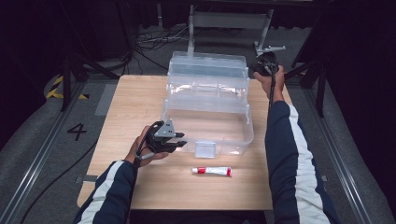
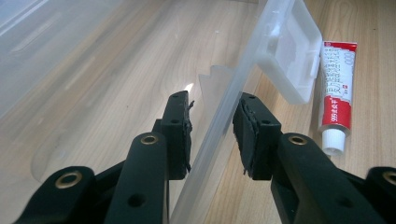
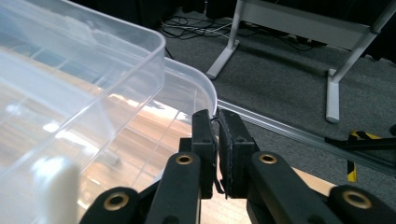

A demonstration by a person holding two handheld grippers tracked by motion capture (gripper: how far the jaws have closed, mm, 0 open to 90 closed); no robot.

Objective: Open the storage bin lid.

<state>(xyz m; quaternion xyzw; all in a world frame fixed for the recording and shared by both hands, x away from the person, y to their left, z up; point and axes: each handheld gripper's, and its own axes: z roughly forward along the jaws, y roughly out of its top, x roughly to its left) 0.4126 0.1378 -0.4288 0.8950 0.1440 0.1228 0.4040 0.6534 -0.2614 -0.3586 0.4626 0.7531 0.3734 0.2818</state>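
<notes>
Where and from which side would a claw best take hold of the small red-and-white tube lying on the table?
The small red-and-white tube lies flat on the wooden table, its long axis running left-right, apart from the clear plastic box. Probably best: come straight down from above, jaws across its narrow width at mid-body, clear of the white cap.

Clear glossy plastic box; matt wood-grain table; glossy tube; matt black gripper pads.

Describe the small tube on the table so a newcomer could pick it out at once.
Start at the wooden table and find the big clear plastic box standing open at its middle. On the bare wood just in front of the box's near wall, by its latch, lies the tube. It is white with red ends and printing, the only coloured thing on the table.
</notes>
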